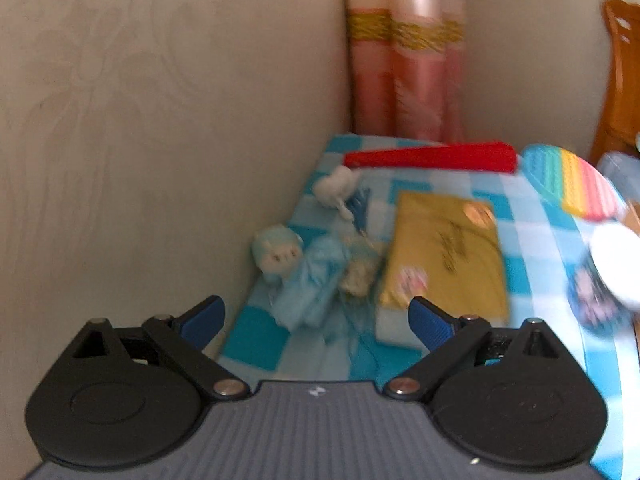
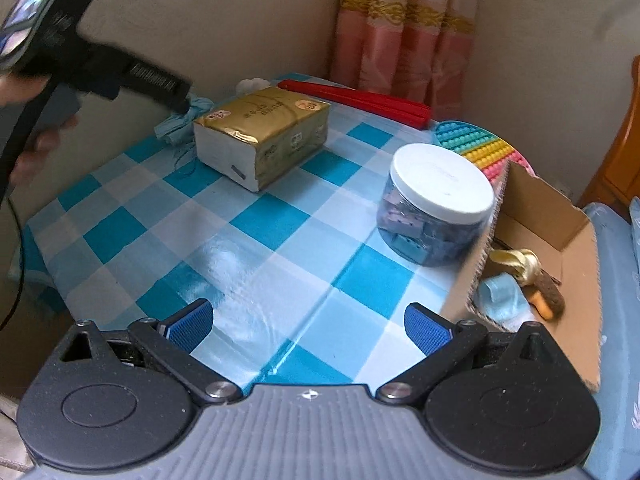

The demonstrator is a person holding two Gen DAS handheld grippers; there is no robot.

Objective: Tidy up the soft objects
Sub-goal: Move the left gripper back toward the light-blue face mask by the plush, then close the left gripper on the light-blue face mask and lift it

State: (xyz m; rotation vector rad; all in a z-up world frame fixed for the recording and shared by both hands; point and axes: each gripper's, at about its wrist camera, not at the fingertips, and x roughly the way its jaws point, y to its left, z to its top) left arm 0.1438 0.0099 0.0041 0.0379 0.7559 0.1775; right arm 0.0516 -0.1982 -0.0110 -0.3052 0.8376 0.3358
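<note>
A light blue plush doll [image 1: 298, 276] lies on the checked tablecloth [image 1: 532, 248] by the wall, with a small white plush [image 1: 336, 188] beyond it. My left gripper [image 1: 316, 318] is open and empty, hovering just short of the blue doll. In the right wrist view the doll [image 2: 180, 120] shows behind the tissue pack [image 2: 264, 136], and the left gripper's body [image 2: 120, 72] hangs over it. My right gripper [image 2: 308, 326] is open and empty above the table's near part. A cardboard box [image 2: 540, 216] at the right holds a blue soft item [image 2: 500, 296] and a brown-gold toy [image 2: 532, 280].
A gold tissue pack [image 1: 444, 248] lies beside the doll. A red folded fan [image 2: 360, 98] lies at the back. A rainbow bubble mat [image 2: 484, 148] and a white-lidded jar [image 2: 436, 204] stand at the right. Walls and a pink curtain [image 2: 404, 40] close the corner.
</note>
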